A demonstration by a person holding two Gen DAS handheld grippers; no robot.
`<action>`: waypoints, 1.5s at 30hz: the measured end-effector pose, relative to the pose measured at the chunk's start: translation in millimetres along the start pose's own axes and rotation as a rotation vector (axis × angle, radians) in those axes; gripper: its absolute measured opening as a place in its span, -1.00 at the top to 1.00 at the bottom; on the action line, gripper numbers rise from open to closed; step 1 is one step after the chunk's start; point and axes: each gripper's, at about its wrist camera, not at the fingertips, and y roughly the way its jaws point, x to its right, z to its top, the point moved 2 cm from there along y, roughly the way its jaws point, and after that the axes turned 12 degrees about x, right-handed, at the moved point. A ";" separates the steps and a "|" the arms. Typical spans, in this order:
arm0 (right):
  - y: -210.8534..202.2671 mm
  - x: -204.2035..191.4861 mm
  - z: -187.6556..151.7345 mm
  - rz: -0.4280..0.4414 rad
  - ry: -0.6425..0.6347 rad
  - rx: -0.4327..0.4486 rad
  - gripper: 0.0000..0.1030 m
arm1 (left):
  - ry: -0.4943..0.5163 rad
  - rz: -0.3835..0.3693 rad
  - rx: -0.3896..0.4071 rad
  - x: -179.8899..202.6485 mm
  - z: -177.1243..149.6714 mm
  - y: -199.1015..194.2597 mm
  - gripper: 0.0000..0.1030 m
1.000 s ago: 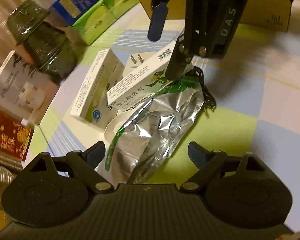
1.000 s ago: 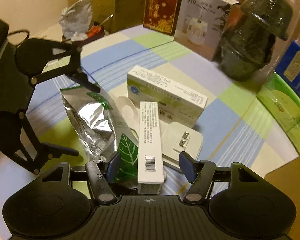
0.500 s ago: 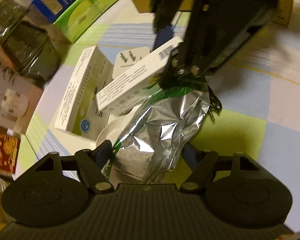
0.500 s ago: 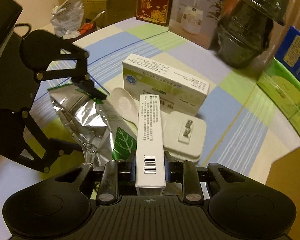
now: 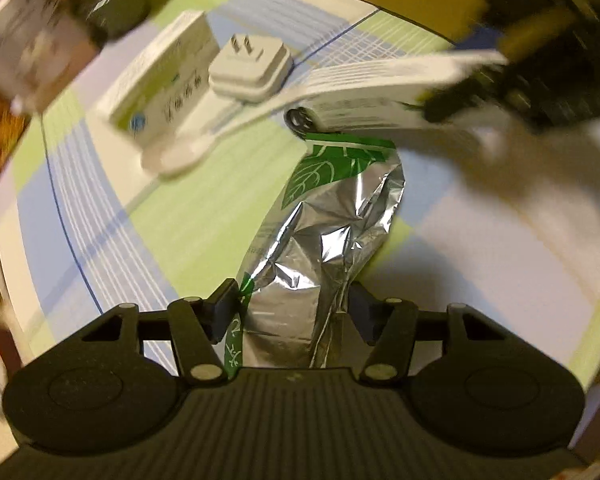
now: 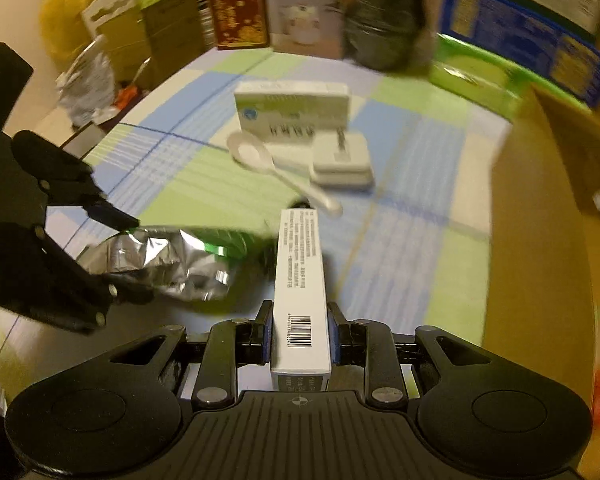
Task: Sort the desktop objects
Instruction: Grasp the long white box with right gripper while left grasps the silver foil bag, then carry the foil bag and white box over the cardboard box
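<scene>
The right gripper [image 6: 299,334] is clamped on a long white carton with a barcode [image 6: 300,292], low in the centre of its view; the carton's small print is too fine to read. The left gripper [image 5: 292,314], its jaws closing, straddles a crinkled silver foil pouch with green leaf print [image 5: 324,248] at the lower centre of its frame; whether the pads touch the pouch cannot be told. Farther off on the green-and-blue checked tablecloth [image 6: 400,248] lie a white plastic spoon [image 6: 260,160], a white plug adapter [image 6: 342,158] and a white-and-green box [image 6: 292,110]. The background packaging is blurred, its writing illegible.
</scene>
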 end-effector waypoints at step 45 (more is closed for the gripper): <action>-2.8 -10.6 -73.5 -0.038 0.034 0.108 0.55 | -0.366 0.054 0.118 33.5 -22.4 1.2 0.16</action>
